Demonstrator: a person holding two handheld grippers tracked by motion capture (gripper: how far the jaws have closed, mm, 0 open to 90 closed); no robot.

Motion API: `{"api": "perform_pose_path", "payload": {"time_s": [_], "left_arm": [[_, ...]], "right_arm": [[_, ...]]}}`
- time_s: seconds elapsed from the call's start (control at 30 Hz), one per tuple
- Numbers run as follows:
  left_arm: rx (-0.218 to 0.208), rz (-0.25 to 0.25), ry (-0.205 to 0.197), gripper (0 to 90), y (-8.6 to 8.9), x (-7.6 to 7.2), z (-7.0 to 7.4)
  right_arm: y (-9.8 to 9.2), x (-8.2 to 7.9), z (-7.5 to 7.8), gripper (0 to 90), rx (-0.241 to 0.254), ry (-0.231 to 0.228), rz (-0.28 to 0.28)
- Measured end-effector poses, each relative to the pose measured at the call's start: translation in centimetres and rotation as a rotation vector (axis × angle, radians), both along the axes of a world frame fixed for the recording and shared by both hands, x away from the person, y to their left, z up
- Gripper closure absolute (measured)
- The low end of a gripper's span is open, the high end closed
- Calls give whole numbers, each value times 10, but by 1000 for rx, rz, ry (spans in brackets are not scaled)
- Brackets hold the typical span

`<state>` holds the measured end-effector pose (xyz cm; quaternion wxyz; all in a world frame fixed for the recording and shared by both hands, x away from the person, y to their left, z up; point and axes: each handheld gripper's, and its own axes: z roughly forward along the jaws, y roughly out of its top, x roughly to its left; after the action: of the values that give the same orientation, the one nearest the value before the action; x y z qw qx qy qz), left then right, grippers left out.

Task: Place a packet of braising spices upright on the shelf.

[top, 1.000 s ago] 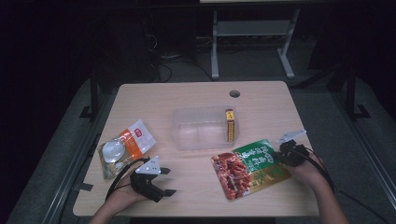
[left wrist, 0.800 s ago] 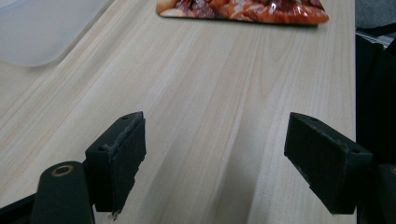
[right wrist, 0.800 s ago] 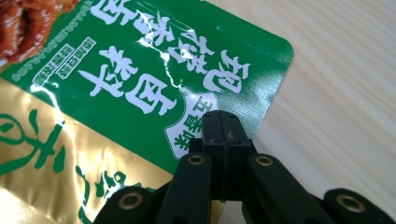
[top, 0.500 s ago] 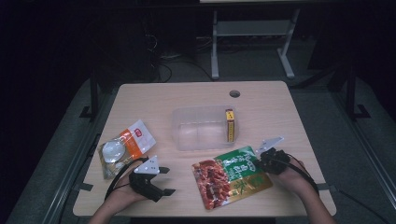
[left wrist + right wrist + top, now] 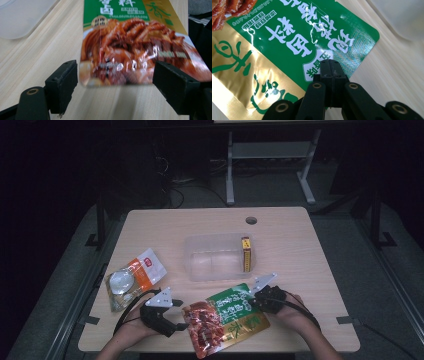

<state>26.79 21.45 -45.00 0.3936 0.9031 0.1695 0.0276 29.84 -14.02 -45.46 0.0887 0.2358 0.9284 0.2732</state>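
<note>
My right gripper (image 5: 256, 296) was clamped tight on the green end of the snack pouch (image 5: 226, 317), jaws fully closed on the pouch's edge, seen plainly in the right gripper view (image 5: 329, 65). The pouch (image 5: 287, 40) lay flat near the front edge of the table (image 5: 300, 250), between my two hands, red end pointing left. My left gripper (image 5: 183, 320) sat just left of it with jaws wide apart, gripping nothing; in the left gripper view the pouch's red end (image 5: 140, 52) reached in between the two jaws without touching either. A clear plastic container (image 5: 217, 257) stood just beyond the pouch, a yellow box (image 5: 246, 254) upright inside at its right end. An orange-and-white packet (image 5: 132, 277) lay far left.
</note>
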Motion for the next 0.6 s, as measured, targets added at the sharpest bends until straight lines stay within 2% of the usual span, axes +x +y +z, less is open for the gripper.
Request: {"api": "perform_pose_path", "payload": {"time_s": [0.17,0.33,0.37,0.4,0.47,0.5,0.6], "left_arm": [[7,4,4,190,-3,0,-1],[3,11,6,171,-7,-1,-1],[9,10,4,171,-7,0,-1],[4,18,7,159,-9,0,-1],[8,30,8,151,-10,0,-1],[15,30,4,136,-12,0,0],[24,29,15,125,-16,0,-1]], "right_arm": [[15,-5,0,900,-3,-16,33],[14,-5,1,880,1,-36,34],[13,-7,4,841,34,-18,7],[6,-7,9,796,63,-25,-22],[3,-8,10,768,77,-21,-40],[-2,-11,12,704,109,-11,-68],[-14,-18,14,556,133,-13,-98]]}}
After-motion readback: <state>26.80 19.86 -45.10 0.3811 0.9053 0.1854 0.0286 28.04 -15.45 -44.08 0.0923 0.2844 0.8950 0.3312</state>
